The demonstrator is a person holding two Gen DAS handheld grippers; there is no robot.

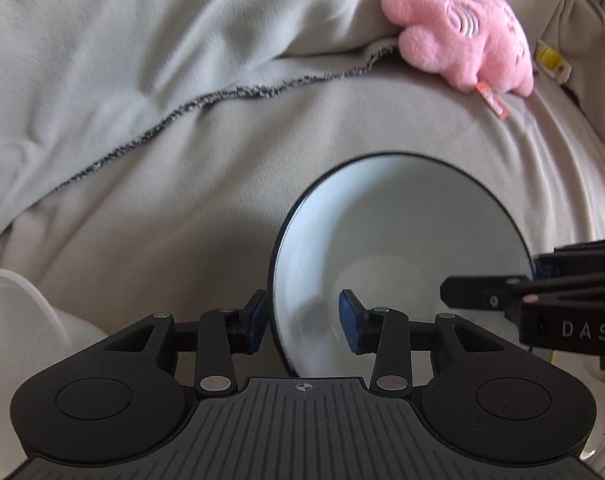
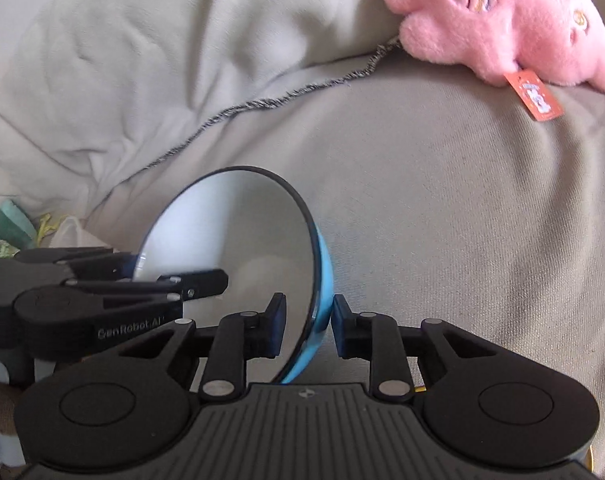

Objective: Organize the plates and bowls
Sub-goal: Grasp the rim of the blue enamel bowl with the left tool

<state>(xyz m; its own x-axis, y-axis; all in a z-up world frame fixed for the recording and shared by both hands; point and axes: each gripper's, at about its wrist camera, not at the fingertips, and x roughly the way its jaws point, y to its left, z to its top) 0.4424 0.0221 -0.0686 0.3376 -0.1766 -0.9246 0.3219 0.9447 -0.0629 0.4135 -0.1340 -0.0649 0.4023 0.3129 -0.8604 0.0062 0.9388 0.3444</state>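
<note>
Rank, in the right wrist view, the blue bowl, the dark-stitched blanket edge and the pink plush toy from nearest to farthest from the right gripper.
1. Blue bowl with white inside: its rim sits between the right gripper fingers.
2. Dark-stitched edge of the grey blanket: beyond the bowl, running across the middle.
3. Pink plush toy: farthest, top right corner.

A home, seemingly a bedroom: rumpled beige bedding (image 1: 382, 120) covers a soft bed, overlaid by a pale grey blanket (image 1: 142, 40) with a dark stitched edge. A pink plush toy (image 2: 502, 20) with an orange tag lies at the fold, and small clutter (image 2: 18, 232) gathers alongside.
</note>
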